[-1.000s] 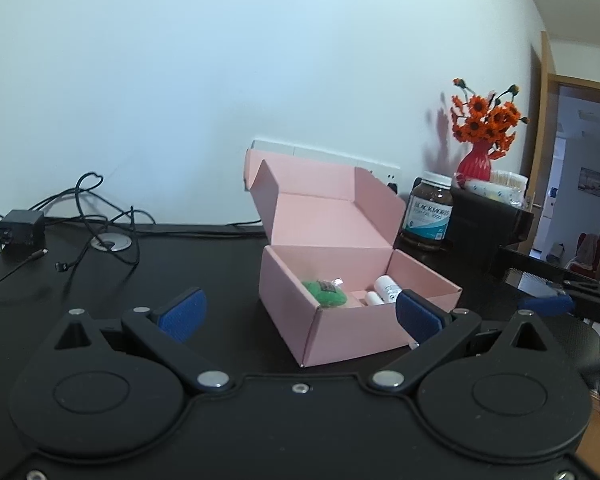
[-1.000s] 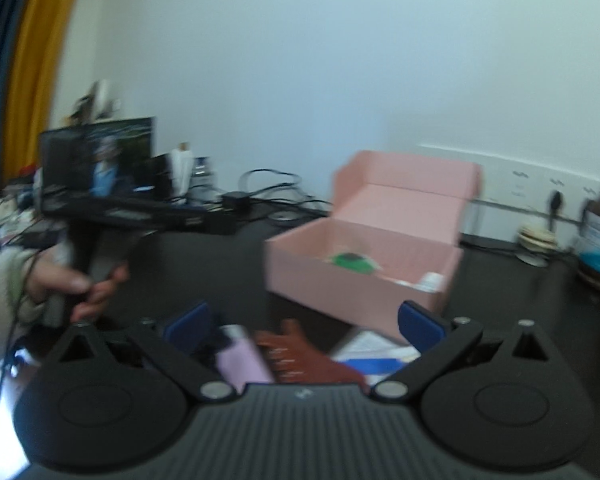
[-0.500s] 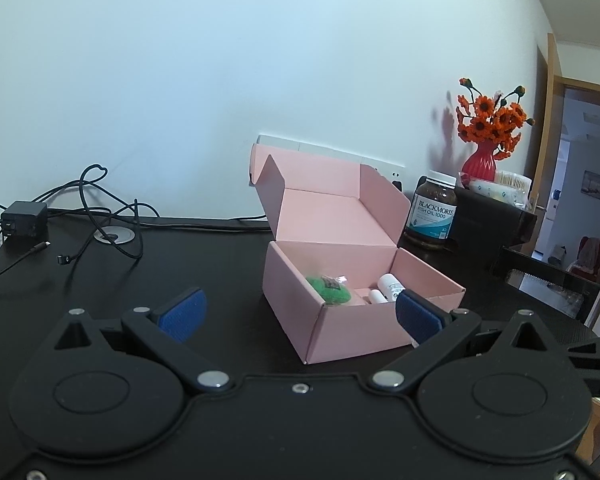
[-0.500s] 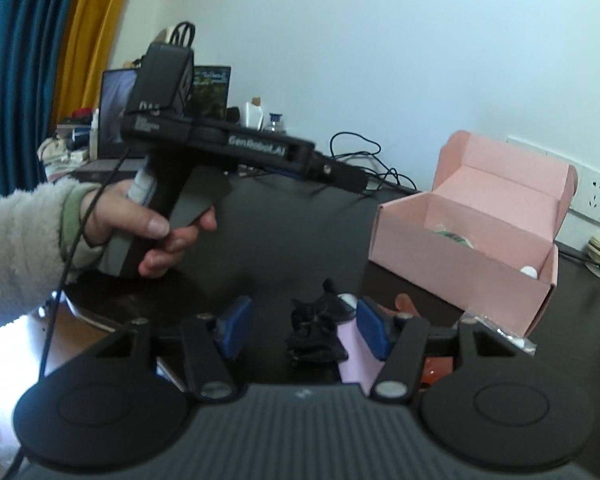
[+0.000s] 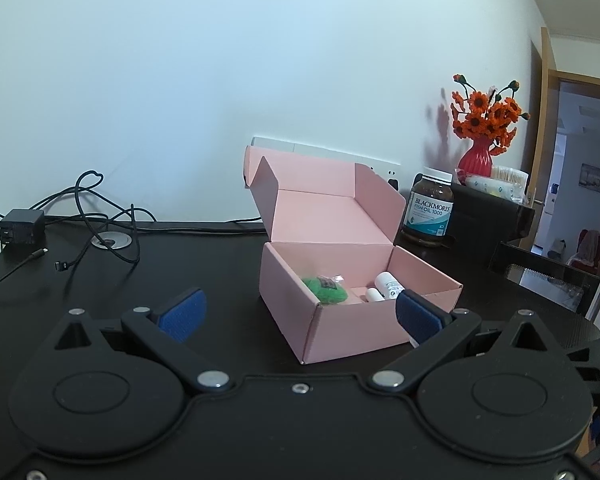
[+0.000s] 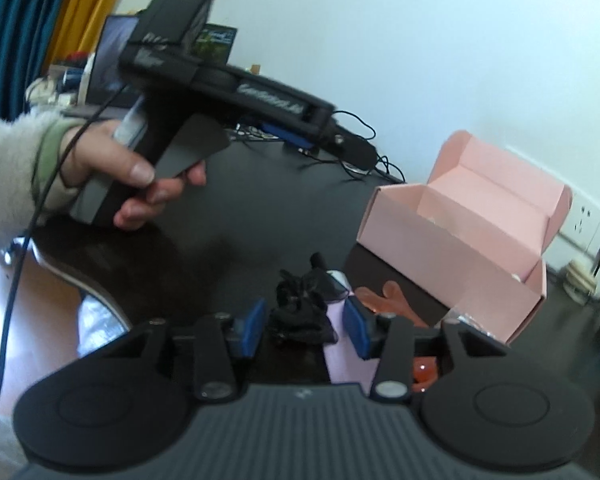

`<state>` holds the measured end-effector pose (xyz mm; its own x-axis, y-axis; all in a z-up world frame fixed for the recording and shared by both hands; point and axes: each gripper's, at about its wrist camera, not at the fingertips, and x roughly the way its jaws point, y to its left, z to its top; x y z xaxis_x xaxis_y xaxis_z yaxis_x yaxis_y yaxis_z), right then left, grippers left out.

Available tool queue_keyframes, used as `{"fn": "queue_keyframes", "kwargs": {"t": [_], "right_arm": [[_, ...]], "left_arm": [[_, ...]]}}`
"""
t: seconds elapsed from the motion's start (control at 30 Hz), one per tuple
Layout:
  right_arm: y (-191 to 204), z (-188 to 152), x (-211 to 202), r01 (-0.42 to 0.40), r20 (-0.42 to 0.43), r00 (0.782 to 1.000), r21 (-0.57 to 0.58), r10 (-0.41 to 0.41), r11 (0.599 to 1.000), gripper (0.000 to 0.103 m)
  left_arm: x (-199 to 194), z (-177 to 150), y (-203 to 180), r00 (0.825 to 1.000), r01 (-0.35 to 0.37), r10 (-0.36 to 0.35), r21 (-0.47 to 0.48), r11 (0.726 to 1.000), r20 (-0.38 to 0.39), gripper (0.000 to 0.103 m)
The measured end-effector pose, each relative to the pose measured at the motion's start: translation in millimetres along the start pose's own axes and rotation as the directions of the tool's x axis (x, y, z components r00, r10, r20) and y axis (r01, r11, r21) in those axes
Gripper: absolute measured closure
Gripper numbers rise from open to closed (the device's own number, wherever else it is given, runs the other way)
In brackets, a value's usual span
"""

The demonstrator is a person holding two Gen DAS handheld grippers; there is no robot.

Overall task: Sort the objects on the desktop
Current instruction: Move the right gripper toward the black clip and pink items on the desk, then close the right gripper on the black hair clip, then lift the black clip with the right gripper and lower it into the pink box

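Fingers of your right gripper point(image 6: 305, 326) narrowed around the black clump point(image 6: 302, 312) on the desk point(image 6: 236, 220) beside the pink box point(image 6: 452, 248), not yet pinching, while your left gripper point(image 5: 298, 312) stayed spread, empty.

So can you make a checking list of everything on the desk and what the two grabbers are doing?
Surface: black desk, mostly bare.
Job's things: open pink box holding a green ball and white bottles; black fabric item, lilac item and orange item outside it.
Clutter: fish oil jar, flower vase.
Grippers: left gripper open, empty; right gripper partly closed around the fabric, contact unclear.
Cables: tangle with adapter.
Surroundings: white wall, doorway, curtains.
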<state>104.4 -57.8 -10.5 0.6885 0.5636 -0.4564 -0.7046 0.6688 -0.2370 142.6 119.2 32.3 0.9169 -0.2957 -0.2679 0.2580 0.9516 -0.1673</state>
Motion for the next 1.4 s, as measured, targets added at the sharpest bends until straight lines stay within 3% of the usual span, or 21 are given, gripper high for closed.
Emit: {"fn": "queue_keyframes", "kwargs": {"t": [0.5,0.9,0.97,1.07,1.23,1.4], "right_arm": [[3.6,-1.2,7.0,0.090,-0.012,0.996,-0.065,-0.091,0.994,0.071],[-0.7,0.1,0.5,0.145,0.086,0.986,-0.037,-0.141,0.989,0.071],[-5.0,1.2,-0.6,0.129,0.095,0.987,-0.008,-0.128,0.992,0.071],[-26.1,2.6,-0.2,0.038,0.094,0.994,0.150,-0.053,0.988,0.071],[-72.2,5.5,-0.3,-0.069,0.131,0.991,0.417,0.015,0.906,0.071],[-118.4,26.2,-2.9,-0.081,0.165,0.986,0.535,-0.010,0.841,0.071]], "left_arm": [[-0.5,-0.1,0.4,1.000,0.000,0.000,0.002,1.000,-0.001,0.000],[0.0,-0.1,-0.2,1.000,0.000,0.000,0.002,1.000,-0.003,0.000],[-0.1,-0.1,0.0,1.000,0.000,0.000,0.001,1.000,-0.002,0.000],[0.2,-0.1,0.9,1.000,0.001,-0.001,-0.004,1.000,-0.002,0.000],[1.0,-0.1,2.6,1.000,0.002,-0.002,-0.015,1.000,-0.004,0.000],[1.5,-0.1,1.2,1.000,0.001,-0.001,-0.006,1.000,-0.005,0.000]]}}
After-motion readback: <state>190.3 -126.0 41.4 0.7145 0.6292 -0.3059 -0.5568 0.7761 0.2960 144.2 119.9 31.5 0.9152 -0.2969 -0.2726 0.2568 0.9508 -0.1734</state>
